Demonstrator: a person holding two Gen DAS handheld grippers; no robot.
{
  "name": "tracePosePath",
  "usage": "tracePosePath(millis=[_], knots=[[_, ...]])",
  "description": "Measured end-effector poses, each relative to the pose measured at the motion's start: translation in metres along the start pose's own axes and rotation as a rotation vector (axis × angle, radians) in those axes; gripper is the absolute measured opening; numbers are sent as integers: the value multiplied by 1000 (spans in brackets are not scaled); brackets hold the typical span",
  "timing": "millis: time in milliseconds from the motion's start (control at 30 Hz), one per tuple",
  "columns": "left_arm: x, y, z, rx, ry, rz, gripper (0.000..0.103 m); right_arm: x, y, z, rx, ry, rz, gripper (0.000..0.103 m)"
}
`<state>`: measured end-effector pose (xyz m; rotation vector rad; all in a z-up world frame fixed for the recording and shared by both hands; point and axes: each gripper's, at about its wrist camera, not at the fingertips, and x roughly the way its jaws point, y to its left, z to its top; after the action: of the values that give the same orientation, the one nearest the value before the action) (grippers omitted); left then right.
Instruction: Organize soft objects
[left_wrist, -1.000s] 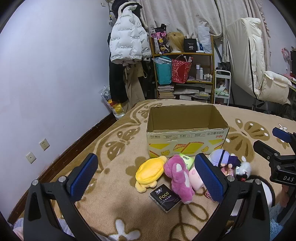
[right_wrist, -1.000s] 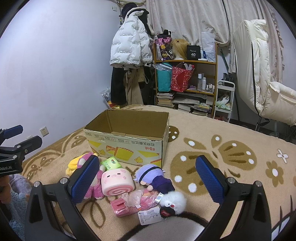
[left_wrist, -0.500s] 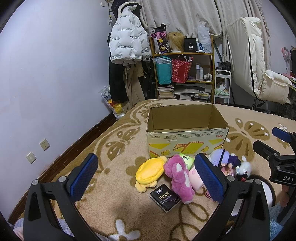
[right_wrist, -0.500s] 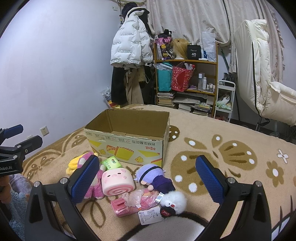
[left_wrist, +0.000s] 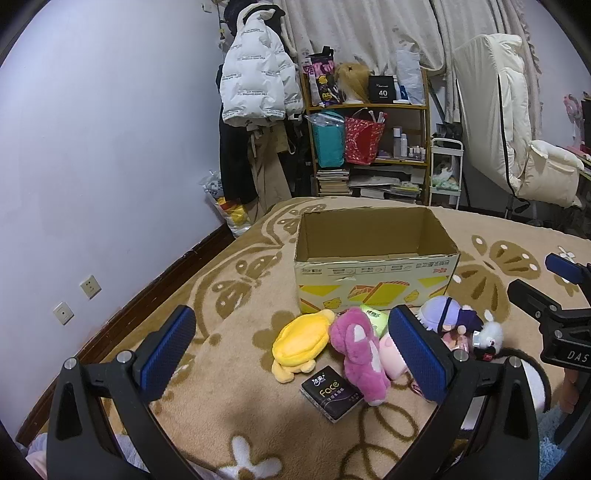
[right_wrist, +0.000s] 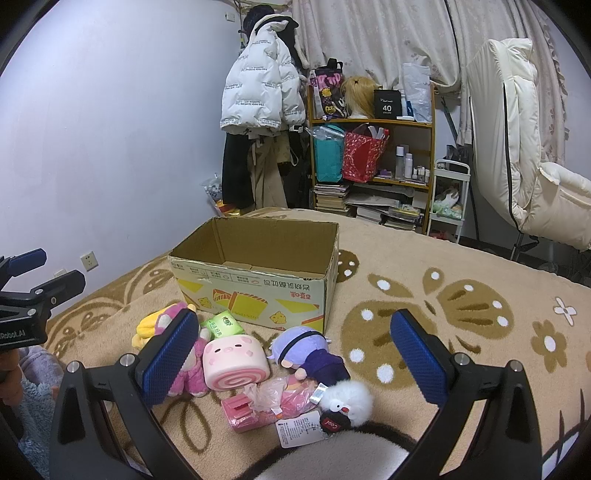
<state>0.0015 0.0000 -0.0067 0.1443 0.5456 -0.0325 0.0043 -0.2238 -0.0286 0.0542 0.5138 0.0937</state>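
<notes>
Your left gripper (left_wrist: 291, 354) and right gripper (right_wrist: 295, 354) both spread wide, empty, above plush toy pile (right_wrist: 236, 363) before open cardboard box (right_wrist: 258, 284) on beige patterned blanket (right_wrist: 443, 321).

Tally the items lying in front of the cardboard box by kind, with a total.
Plush toys: 5: yellow, magenta bear, pink swirl roll, purple-haired doll, white fluffy one
Tissue packs: 2: black, green
Plastic-wrapped pink item: 1
Total: 8
</notes>
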Motion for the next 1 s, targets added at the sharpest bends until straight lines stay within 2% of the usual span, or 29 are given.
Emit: tracePosePath(millis=[733,1000], knots=[[5,2,-4,4,27,10,103,4,3,-2,4,2,-3,103],[10,5,-3,-24,65,-38,103,10,3,-8,17,10,1,103]])
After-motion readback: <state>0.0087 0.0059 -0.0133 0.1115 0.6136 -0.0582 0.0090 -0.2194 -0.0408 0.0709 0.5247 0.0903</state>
